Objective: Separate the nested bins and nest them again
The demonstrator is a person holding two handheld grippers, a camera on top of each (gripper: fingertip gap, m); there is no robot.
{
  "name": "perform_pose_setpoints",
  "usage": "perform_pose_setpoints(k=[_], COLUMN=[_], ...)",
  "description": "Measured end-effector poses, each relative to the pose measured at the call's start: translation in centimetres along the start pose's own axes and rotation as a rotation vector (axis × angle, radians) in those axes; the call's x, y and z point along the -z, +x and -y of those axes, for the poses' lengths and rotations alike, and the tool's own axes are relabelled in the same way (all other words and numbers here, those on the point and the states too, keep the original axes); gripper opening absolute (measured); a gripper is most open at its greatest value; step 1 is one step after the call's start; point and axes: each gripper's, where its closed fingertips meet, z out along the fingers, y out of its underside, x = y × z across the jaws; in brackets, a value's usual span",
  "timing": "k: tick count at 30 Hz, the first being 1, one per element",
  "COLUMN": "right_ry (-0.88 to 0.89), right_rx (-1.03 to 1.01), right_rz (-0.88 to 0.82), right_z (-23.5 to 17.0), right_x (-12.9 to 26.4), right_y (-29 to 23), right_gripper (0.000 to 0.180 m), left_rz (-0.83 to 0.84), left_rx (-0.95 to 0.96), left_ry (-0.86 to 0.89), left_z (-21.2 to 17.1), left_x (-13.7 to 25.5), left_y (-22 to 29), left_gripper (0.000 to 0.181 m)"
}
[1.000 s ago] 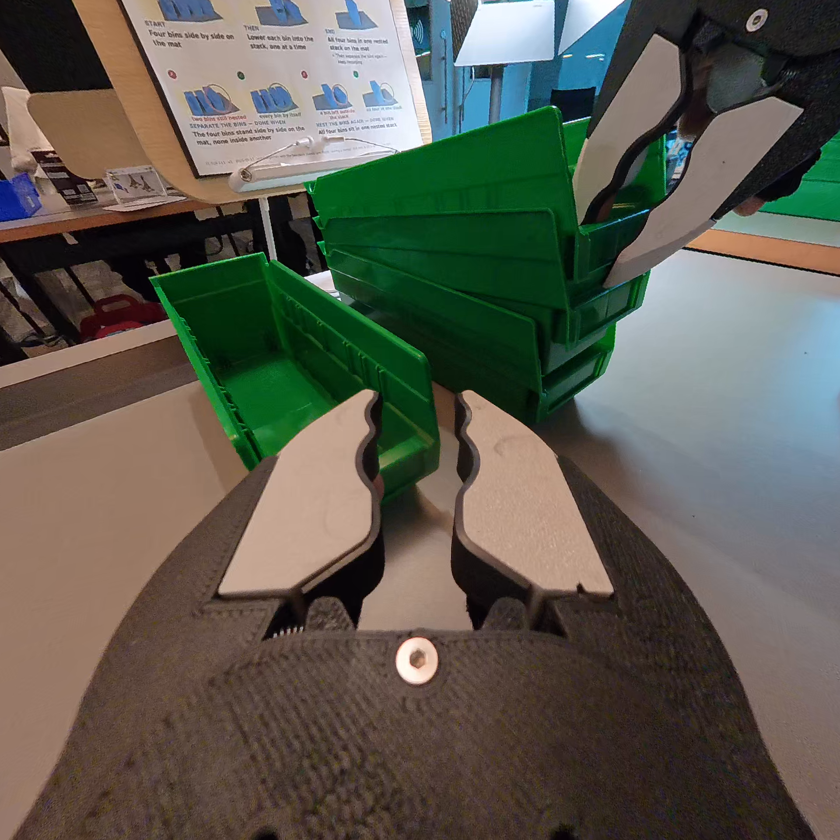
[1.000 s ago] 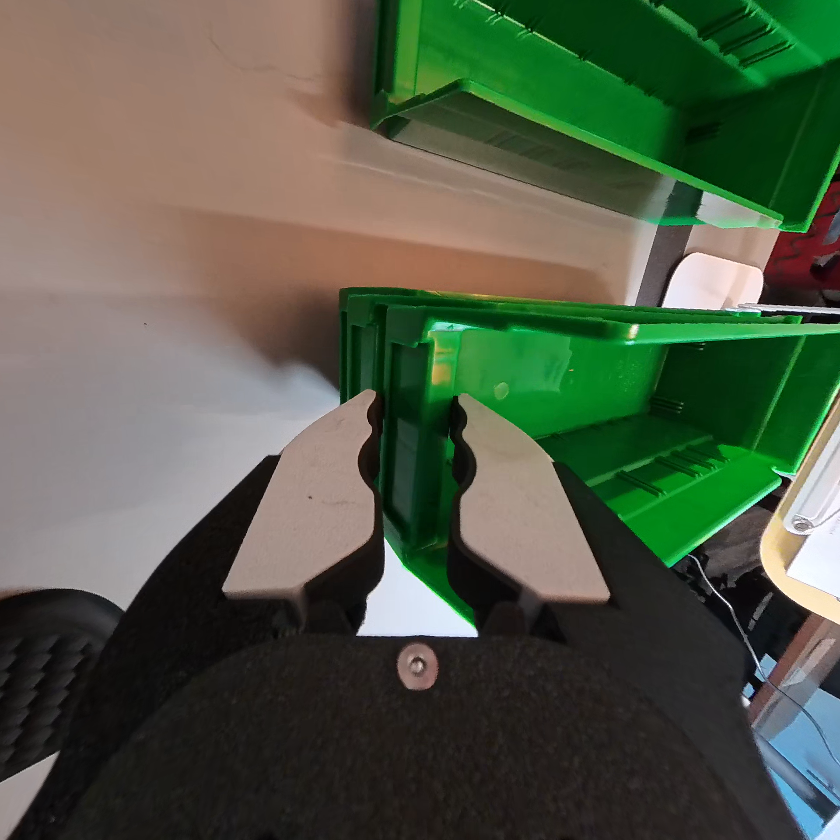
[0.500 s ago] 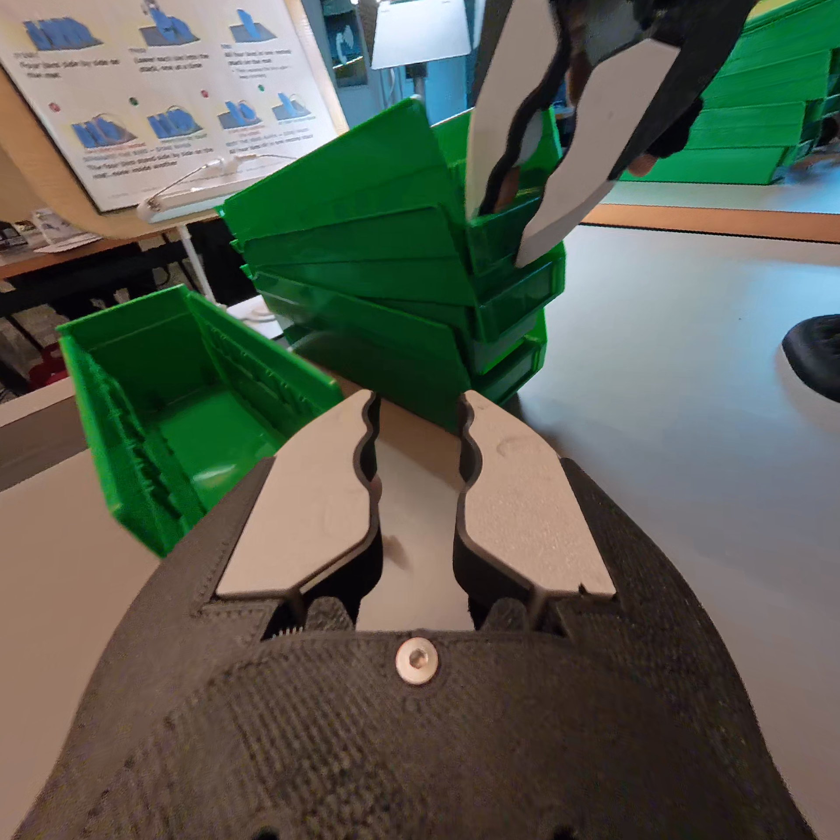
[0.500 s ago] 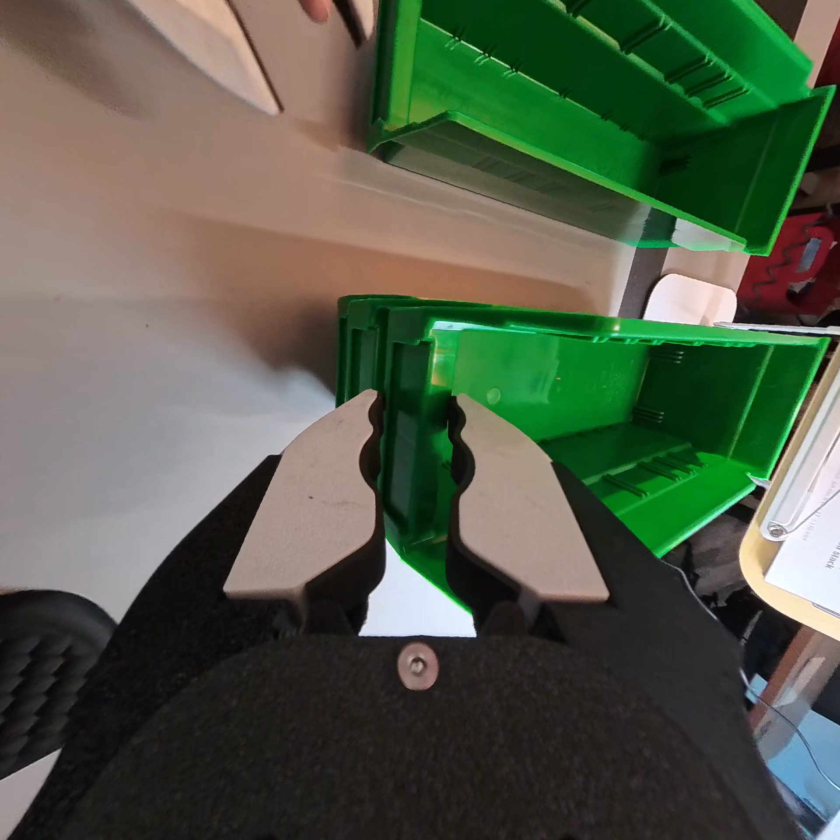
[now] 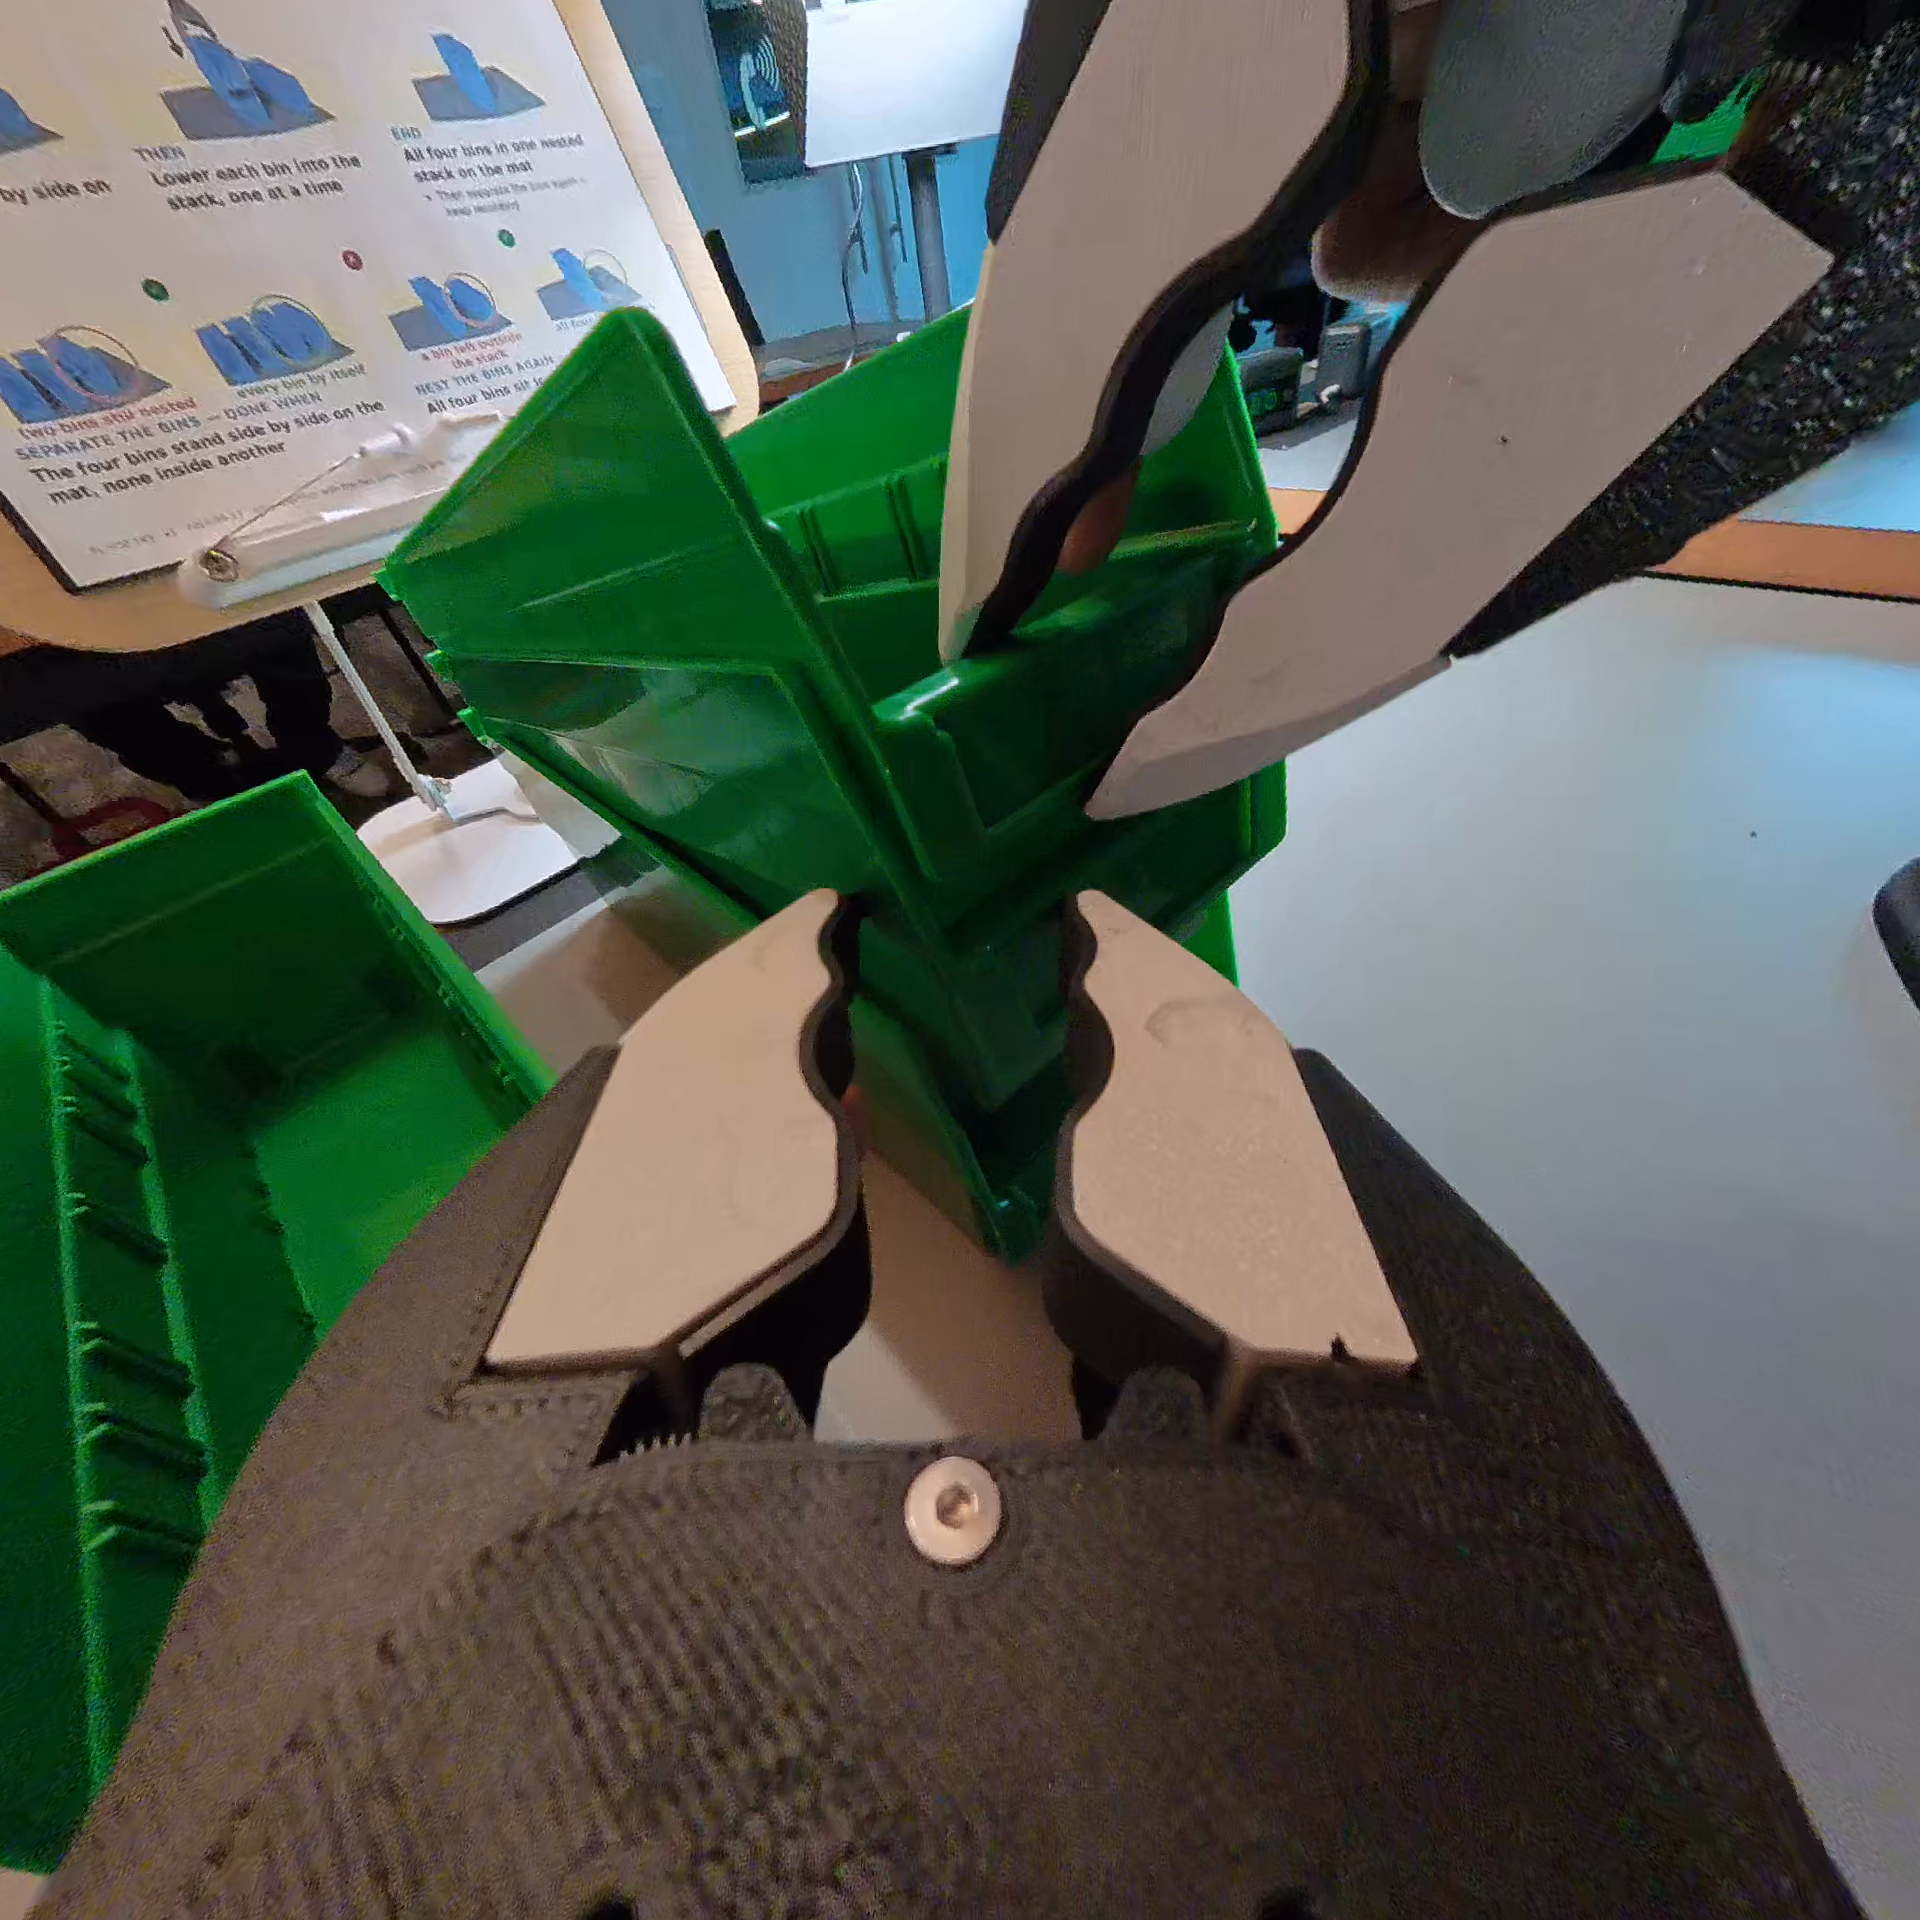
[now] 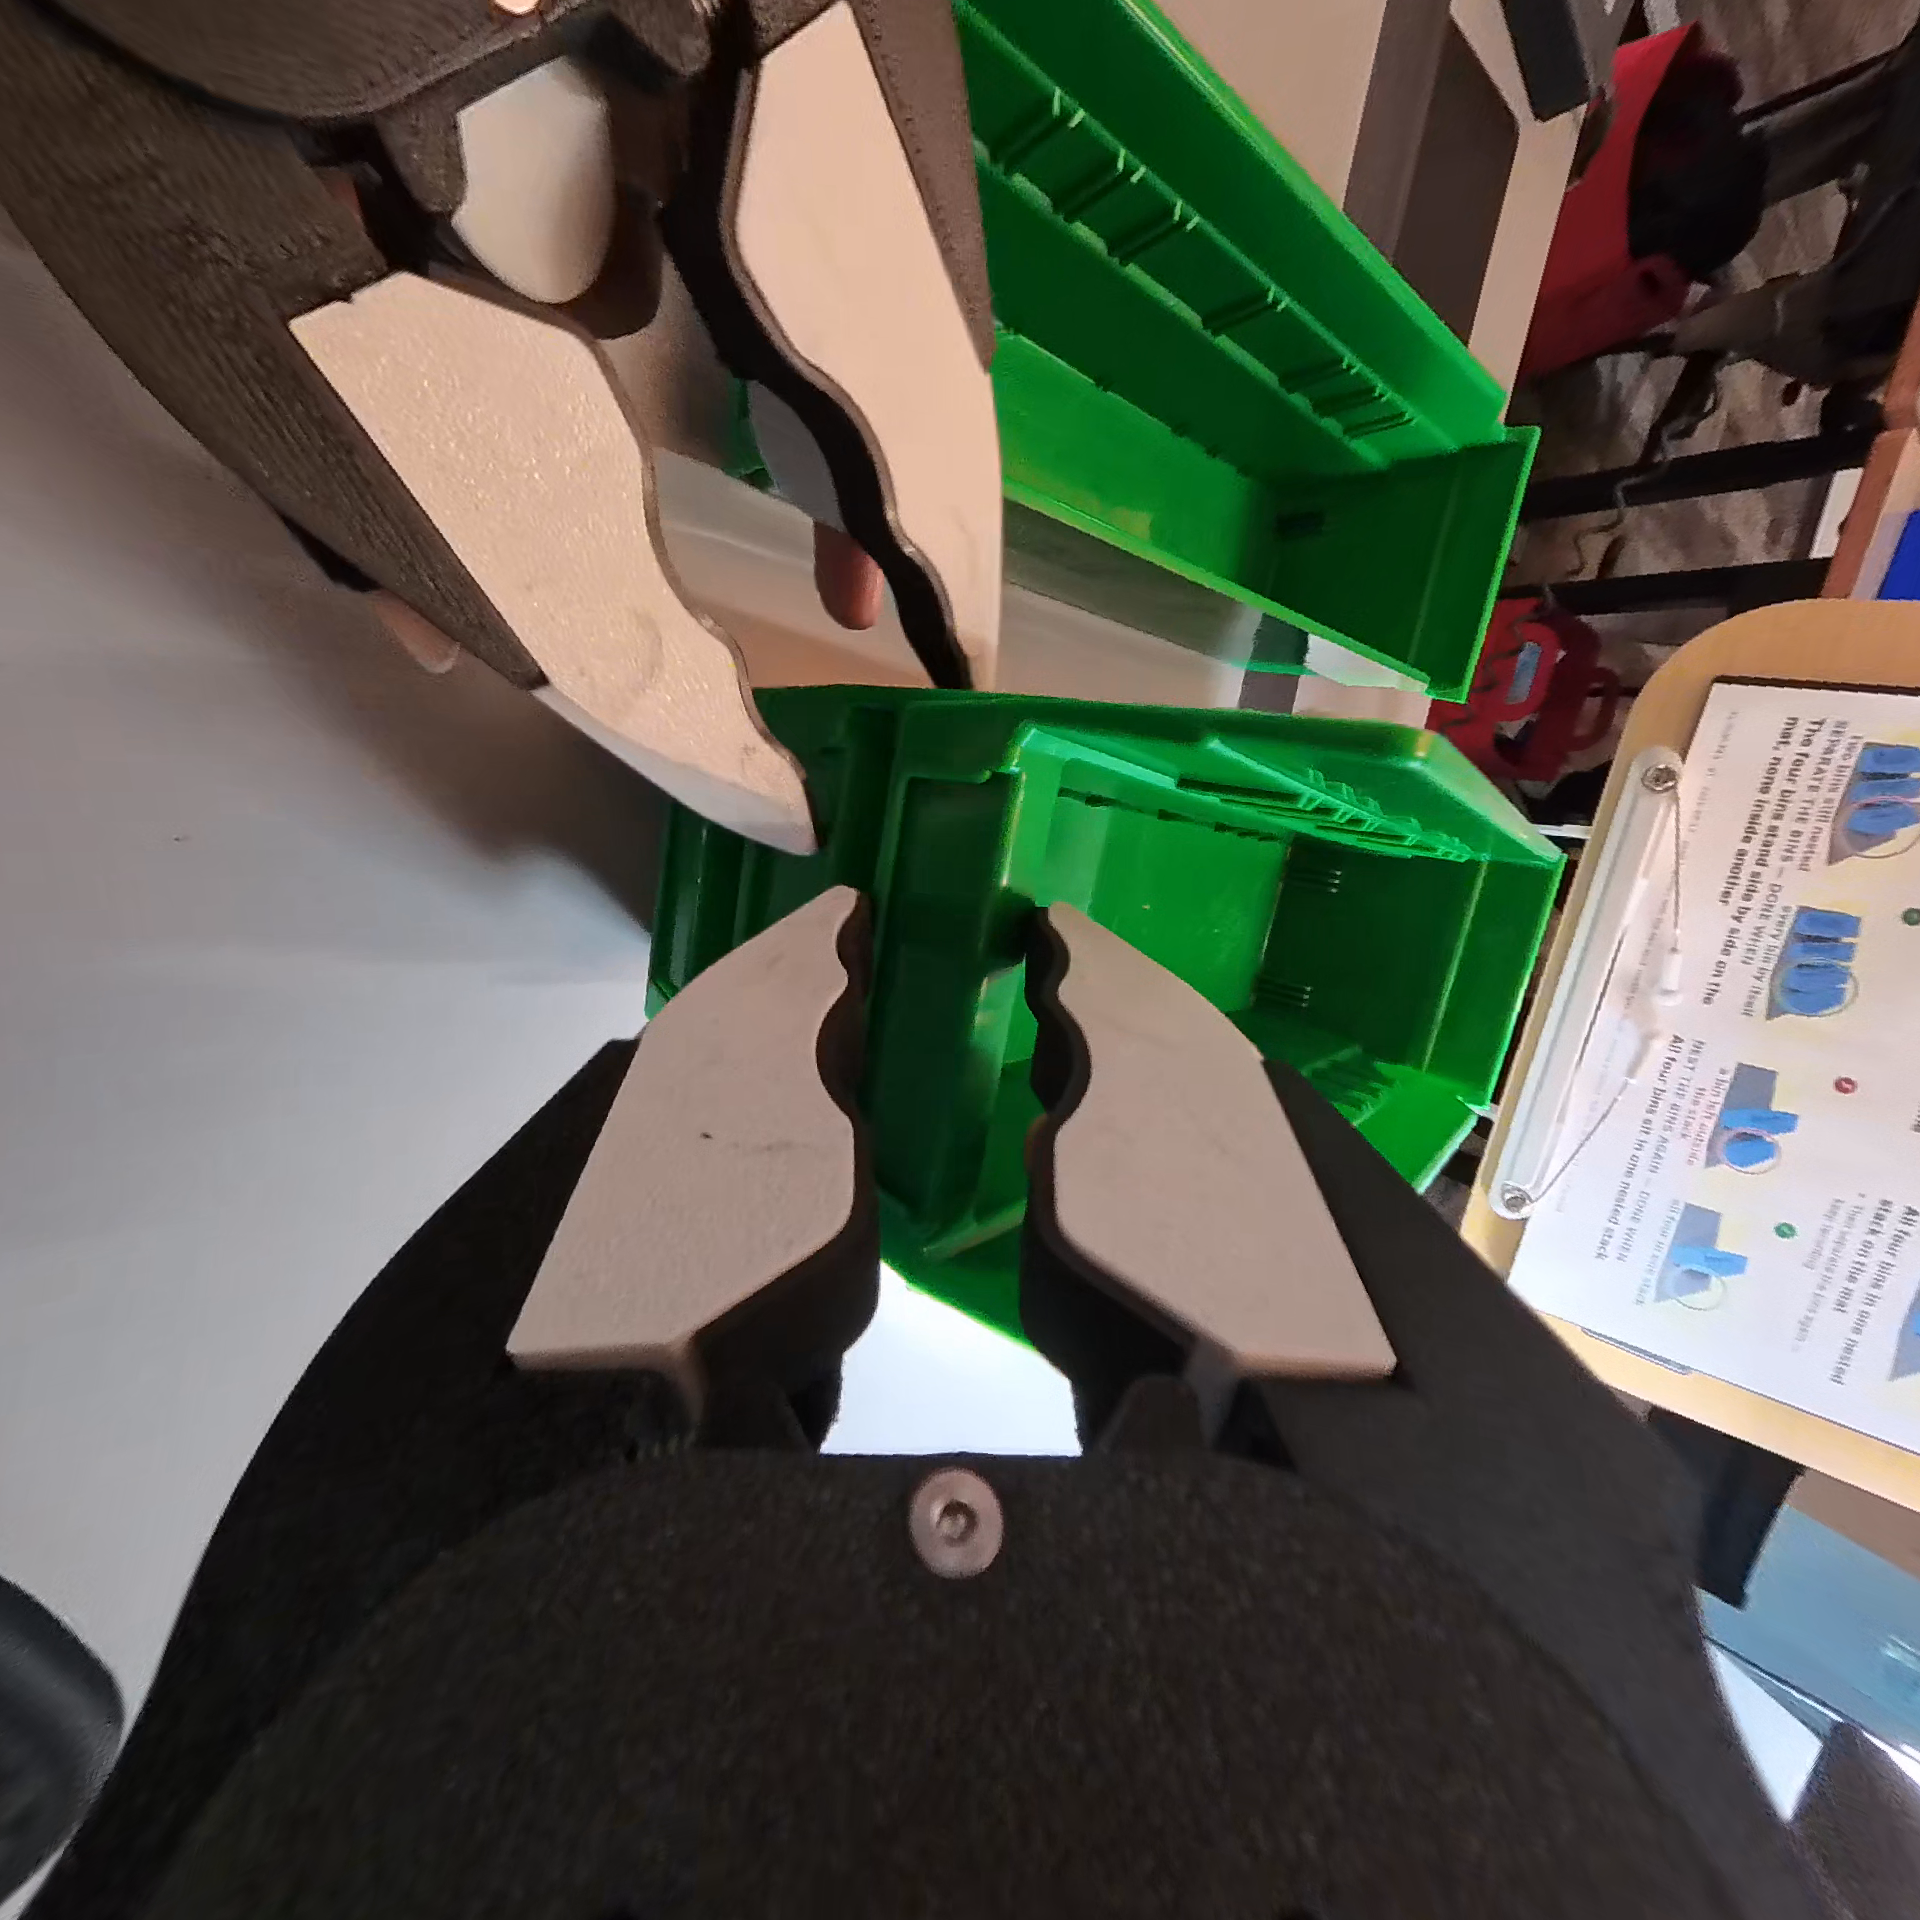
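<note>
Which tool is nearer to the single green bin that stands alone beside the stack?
Left. The left tool reaches the lower bins of the stack, right beside the single green bin. The right tool grips the top bin's front lip, higher and farther away.

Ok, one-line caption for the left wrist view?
Left gripper open around the nested green plastic bins' lower corner, right gripper shut on the tilted top bin's front lip; separate green bin alongside.

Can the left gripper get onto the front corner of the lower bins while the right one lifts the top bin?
Probably yes: the left gripper already straddles the lower bins front corner, jaws open. The right gripper clamps the top bin higher up, clear of it.
</note>
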Motion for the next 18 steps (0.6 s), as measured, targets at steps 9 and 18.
perform_pose_setpoints(k=[9,18], right_ry=[-0.009,0.028], right_rx=[-0.002,-0.016], right_rz=[0.038,-0.009], right_z=[-0.2,-0.2], right_x=[0.3,1.1], right_y=[0.4,1.6], right_gripper=[0.028,0.028], left_rz=[0.036,0.001], left_rx=[-0.027,0.02], left_ry=[0.023,0.059], left_z=[-0.3,0.0], left_x=[0.2,0.2], left_y=[0.4,0.6], left_gripper=[0.028,0.013])
